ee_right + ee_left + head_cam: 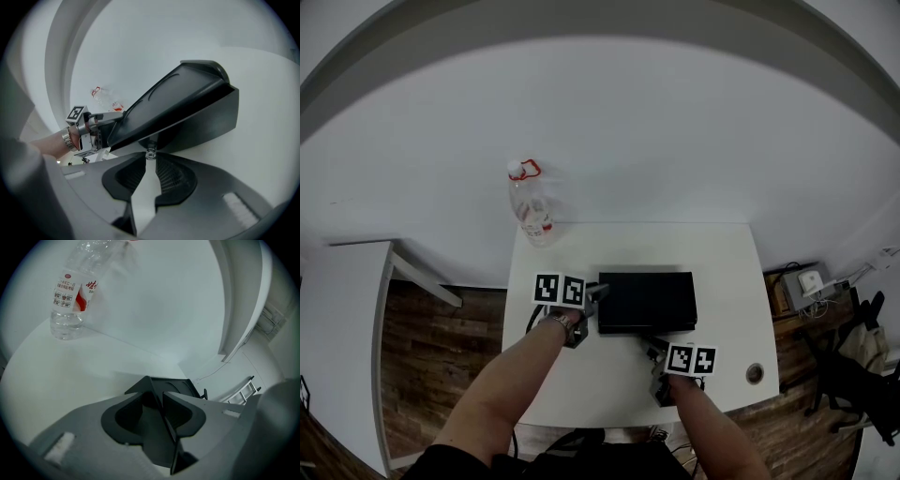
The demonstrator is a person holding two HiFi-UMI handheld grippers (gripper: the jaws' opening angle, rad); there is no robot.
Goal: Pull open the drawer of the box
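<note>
Box [647,298]: black, low, mid-table, long side parallel to near edge.
Drawer: in box's front face; looks pushed in, front level w/ body.
Knob [150,153]: small, clear, on drawer front, under the lid's overhang.
R gripper [150,160]: jaws narrow, tips pinched on the knob; comes at box from the near side.
L gripper [160,398]: jaws closed on box's left end, dark wall clamped between pads.
Table [727,272]: white; bare strip betw. box front and near edge, R gripper sits in it. Bare also right of box out to the right edge.
Hole [755,373]: round, near front-right corner, apart from R gripper.
Bottle [531,214]: clear plastic, red cap, upright at far-left corner, well apart from box.
Floor [431,347]: wood, beyond left edge.
</note>
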